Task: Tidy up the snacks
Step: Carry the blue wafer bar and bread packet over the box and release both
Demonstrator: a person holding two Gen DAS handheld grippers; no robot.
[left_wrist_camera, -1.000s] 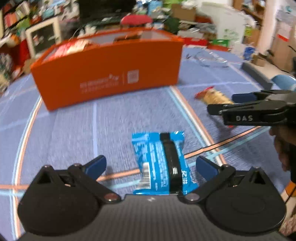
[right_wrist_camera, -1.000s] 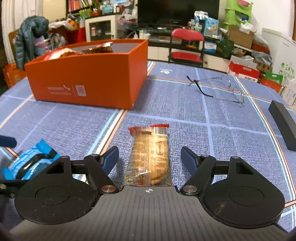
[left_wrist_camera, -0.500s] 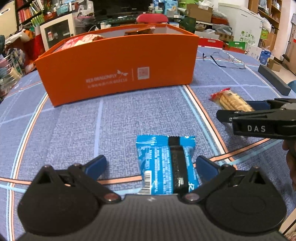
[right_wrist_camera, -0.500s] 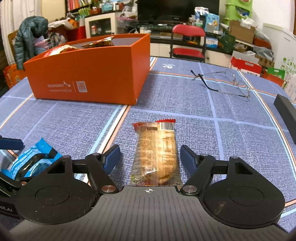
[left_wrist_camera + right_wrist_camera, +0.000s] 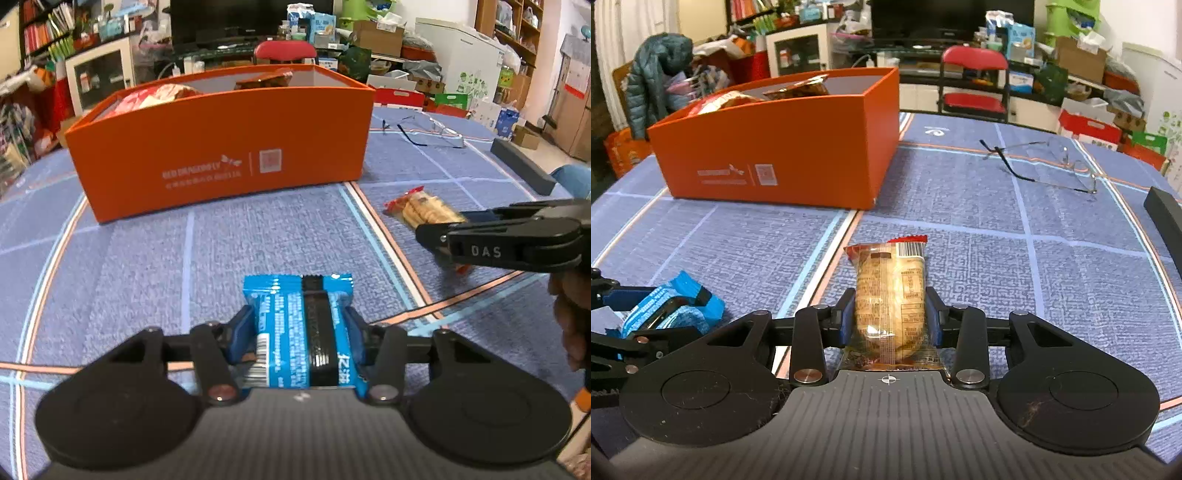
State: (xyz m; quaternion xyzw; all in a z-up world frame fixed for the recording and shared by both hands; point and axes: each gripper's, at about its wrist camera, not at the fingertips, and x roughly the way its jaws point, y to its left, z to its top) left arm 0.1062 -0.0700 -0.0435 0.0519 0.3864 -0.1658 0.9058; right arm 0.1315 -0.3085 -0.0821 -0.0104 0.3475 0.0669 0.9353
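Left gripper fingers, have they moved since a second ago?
Yes. The left gripper has closed: its blue fingers, wide apart earlier, now press both sides of the blue snack packet, which lies on the same orange stripe.

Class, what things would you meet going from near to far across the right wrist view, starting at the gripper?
Right gripper, jaws shut on the clear-wrapped biscuit packet → orange cardboard box → red folding chair.
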